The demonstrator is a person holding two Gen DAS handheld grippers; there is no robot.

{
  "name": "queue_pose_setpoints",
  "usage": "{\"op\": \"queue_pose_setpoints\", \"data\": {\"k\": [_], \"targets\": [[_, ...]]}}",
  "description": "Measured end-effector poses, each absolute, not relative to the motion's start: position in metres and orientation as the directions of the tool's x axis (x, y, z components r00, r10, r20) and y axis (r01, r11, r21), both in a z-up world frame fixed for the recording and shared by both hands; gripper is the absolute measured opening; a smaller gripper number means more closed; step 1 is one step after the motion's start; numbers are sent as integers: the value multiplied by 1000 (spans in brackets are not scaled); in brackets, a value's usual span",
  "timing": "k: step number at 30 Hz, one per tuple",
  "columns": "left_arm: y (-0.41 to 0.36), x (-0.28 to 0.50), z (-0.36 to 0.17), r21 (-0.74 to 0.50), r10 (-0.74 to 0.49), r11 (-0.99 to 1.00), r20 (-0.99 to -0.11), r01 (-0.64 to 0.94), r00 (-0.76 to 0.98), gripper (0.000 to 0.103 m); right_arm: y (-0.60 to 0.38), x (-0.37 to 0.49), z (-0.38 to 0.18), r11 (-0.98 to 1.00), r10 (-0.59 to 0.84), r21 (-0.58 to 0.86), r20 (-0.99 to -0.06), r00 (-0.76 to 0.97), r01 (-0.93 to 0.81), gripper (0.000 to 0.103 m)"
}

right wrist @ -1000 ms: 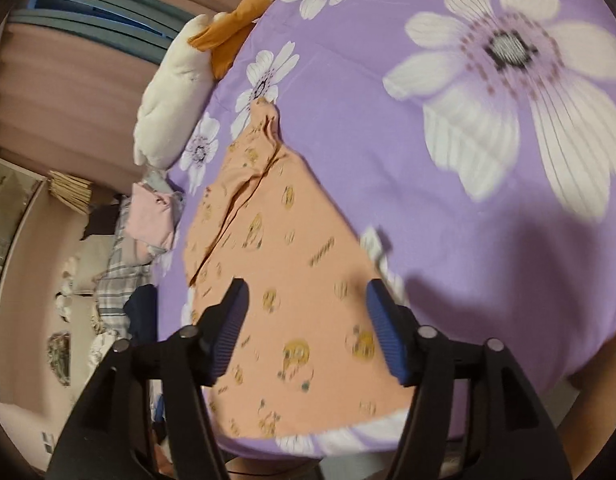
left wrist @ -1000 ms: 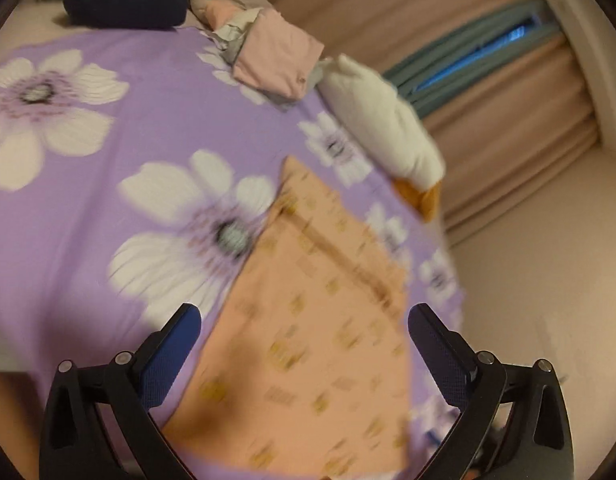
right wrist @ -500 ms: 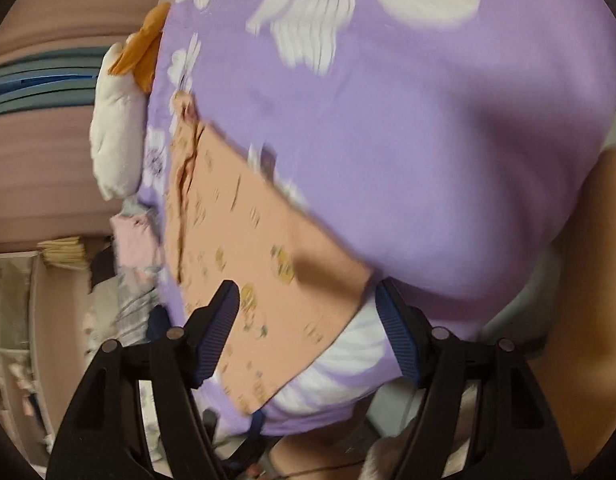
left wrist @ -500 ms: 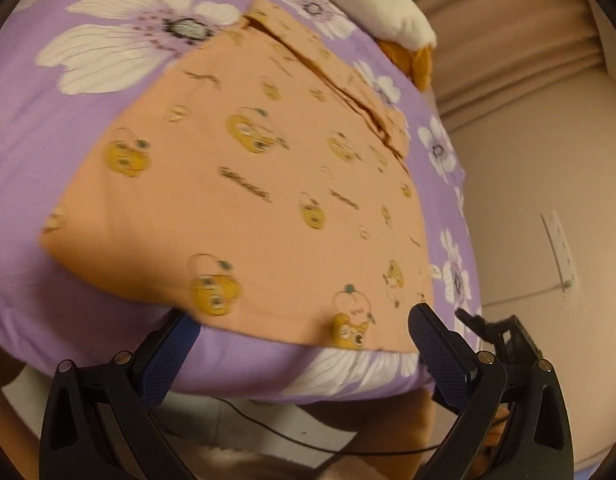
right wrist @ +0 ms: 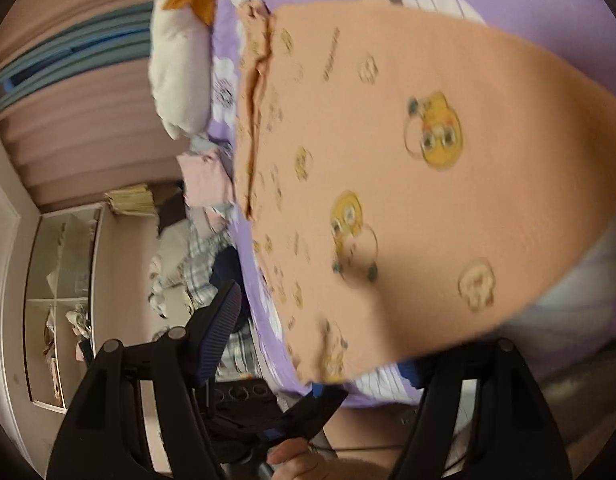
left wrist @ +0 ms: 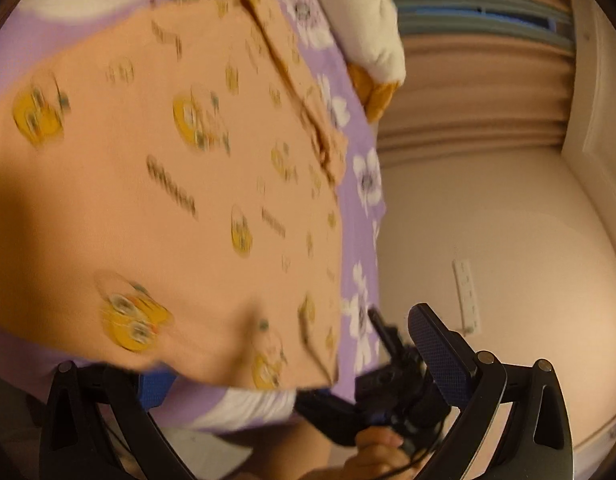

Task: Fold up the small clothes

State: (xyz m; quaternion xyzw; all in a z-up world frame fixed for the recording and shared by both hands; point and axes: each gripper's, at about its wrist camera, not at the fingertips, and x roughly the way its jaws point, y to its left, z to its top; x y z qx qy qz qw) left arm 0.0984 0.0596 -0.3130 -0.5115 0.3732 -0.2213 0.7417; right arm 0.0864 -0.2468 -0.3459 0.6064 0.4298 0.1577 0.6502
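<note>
My left tongs (left wrist: 291,364) and right tongs (right wrist: 324,328) gape empty at the orange garment's (left wrist: 155,184) near hem (soft, light, floppy); I'd pinch both corners.

bed (left wrist: 364,184): purple floral sheet | on it: orange printed garment (left wrist: 167,184), white-and-orange pillow (left wrist: 372,36)

Purple floral bedsheet (left wrist: 360,176), white pillow (right wrist: 179,76), beige curtains (left wrist: 480,92).
</note>
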Motion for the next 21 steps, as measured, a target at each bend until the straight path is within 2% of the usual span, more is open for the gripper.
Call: {"op": "queue_pose_setpoints", "data": {"k": [2, 4, 6, 11, 12, 14, 16, 17, 18, 19, 21], "targets": [[68, 93, -306, -883, -620, 464, -376, -64, 688, 102, -254, 85, -341, 227, 697, 927, -369, 615, 299, 68], [73, 91, -304, -848, -565, 524, -412, -75, 715, 102, -266, 82, -334, 273, 630, 913, -407, 661, 302, 68], [71, 93, -306, -854, -569, 517, -402, -68, 718, 102, -278, 78, -331, 290, 553, 906, -422, 719, 309, 68], [59, 103, -306, -873, -597, 487, -359, -31, 718, 101, -275, 83, -337, 279, 550, 918, -392, 737, 280, 66], [57, 104, -306, -869, -580, 492, -364, -43, 729, 98, -273, 84, -334, 301, 545, 916, -393, 740, 265, 66], [56, 107, -308, -844, -529, 528, -410, -90, 743, 83, -264, 90, -330, 332, 554, 918, -375, 743, 216, 66], [53, 107, -313, -793, -455, 588, -487, -160, 745, 56, -259, 96, -333, 368, 555, 906, -393, 733, 207, 62], [53, 106, -316, -772, -427, 611, -510, -177, 747, 50, -256, 99, -335, 399, 539, 892, -415, 733, 211, 54], [53, 106, -319, -756, -405, 627, -522, -187, 751, 41, -256, 99, -337, 432, 520, 875, -441, 731, 220, 42], [53, 105, -322, -747, -389, 637, -527, -193, 756, 30, -256, 100, -339, 466, 497, 852, -475, 726, 238, 36], [54, 103, -327, -715, -345, 664, -551, -217, 760, 15, -255, 105, -343, 523, 453, 807, -536, 713, 275, 11]]}}
